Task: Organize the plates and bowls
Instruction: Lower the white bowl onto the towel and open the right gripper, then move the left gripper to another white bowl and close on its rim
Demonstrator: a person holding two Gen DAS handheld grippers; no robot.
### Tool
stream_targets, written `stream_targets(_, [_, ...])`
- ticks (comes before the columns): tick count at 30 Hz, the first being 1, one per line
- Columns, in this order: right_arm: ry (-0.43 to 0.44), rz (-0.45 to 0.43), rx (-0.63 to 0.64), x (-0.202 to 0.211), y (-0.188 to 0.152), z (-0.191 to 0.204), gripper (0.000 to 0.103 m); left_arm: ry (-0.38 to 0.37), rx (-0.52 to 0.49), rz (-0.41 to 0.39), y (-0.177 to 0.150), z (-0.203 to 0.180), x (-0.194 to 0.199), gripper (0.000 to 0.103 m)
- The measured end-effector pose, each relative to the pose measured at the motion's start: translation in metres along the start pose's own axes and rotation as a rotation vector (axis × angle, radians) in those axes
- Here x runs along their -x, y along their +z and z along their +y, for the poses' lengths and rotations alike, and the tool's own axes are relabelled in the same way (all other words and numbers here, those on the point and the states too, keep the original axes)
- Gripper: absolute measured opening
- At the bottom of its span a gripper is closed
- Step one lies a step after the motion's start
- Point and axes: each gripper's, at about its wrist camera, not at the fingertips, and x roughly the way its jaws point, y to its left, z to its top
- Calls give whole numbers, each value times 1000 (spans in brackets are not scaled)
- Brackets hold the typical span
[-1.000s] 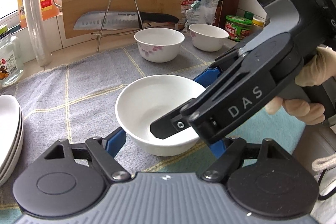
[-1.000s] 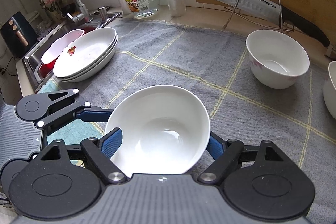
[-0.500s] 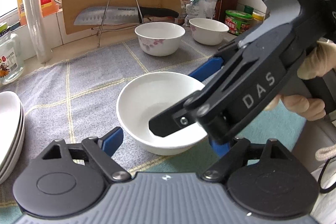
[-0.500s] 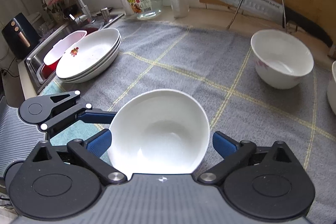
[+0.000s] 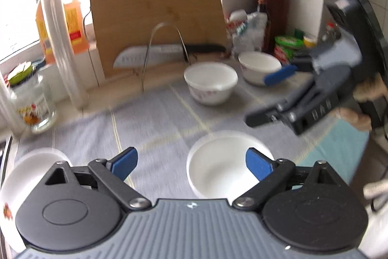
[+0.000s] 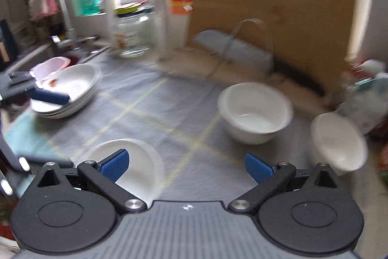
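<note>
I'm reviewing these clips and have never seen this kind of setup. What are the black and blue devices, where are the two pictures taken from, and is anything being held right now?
There is no robot: a person holds a handheld two-finger gripper in each hand, and a fisheye camera on each one looks forward along its blue fingers. One picture is from the left gripper, the other from the right gripper.

They work over a grey checked cloth on a kitchen counter. A plain white bowl sits on it close to both grippers, two more bowls stand farther back, and a stack of plates lies near the sink. A cutting board and a knife stand behind.

Nothing is held: the left jaws have just been opening, the right jaws stand wide open, and the near bowl rests on the cloth.
</note>
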Motion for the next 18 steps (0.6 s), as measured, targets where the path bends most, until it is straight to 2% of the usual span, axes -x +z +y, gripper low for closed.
stream_targets(6, [-113, -8, 18, -8, -5, -29, 103, -79, 83, -14, 47, 14, -38, 97])
stream_targets(10, [-142, -15, 32, -18, -9, -41, 103, -121, 97, -12, 73, 18, -69, 98])
stream_targets(18, [-144, -1, 29, -54, -8, -59, 103, -171, 135, 90, 107, 16, -146, 98])
